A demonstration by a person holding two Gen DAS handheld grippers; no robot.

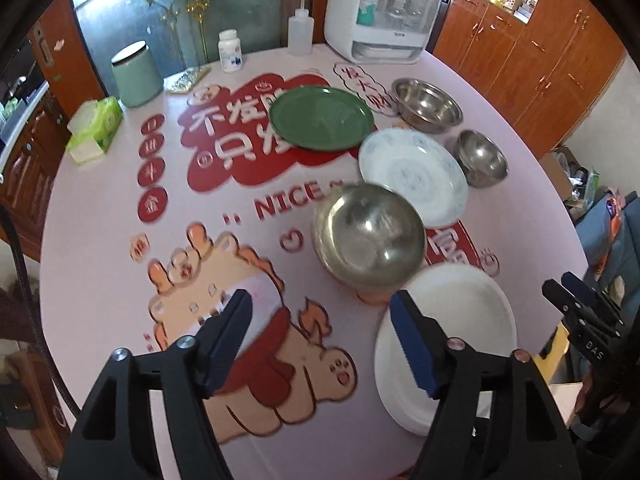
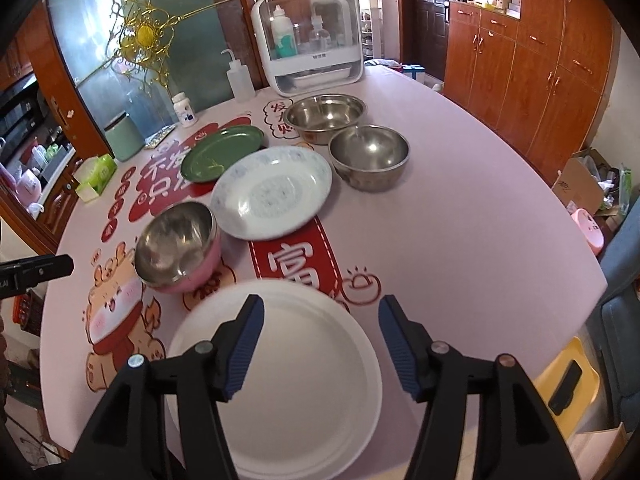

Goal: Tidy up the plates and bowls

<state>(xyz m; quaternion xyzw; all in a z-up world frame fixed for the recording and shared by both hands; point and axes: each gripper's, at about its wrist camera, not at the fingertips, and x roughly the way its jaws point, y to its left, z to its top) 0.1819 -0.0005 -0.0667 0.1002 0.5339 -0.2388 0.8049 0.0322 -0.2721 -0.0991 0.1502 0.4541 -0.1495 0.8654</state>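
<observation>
A round table [image 2: 460, 240] under a pale pink cloth printed with red Chinese characters, the word NICE and a cartoon dragon carries all the dishes. Nearest the person lies a plain white round plate [image 2: 288, 368], and the right tool [image 2: 320, 344] hangs over it with its blue-padded fingers spread wide and nothing between them. The left tool [image 1: 320, 340] is likewise wide open and empty, above the cartoon print with the white plate just to its right. Beyond the white plate stands a pink-sided bowl with a steel lining [image 2: 178, 246], then a white plate with a faint blue pattern [image 2: 272, 192], a dark green round plate [image 2: 222, 152], a deep steel bowl [image 2: 370, 158] and a wider steel basin [image 2: 326, 116] near the far edge. At the back of the table are a white appliance with a clear domed front [image 2: 310, 40], a squeeze bottle [image 2: 238, 76], a small white pill bottle [image 2: 184, 110], a mint-green canister [image 2: 124, 136] and a green tissue pack [image 2: 96, 178]. Reddish wooden cabinets [image 2: 528, 60] line the right wall, and a frosted glass door with gold scrollwork [image 2: 140, 36] stands behind.
</observation>
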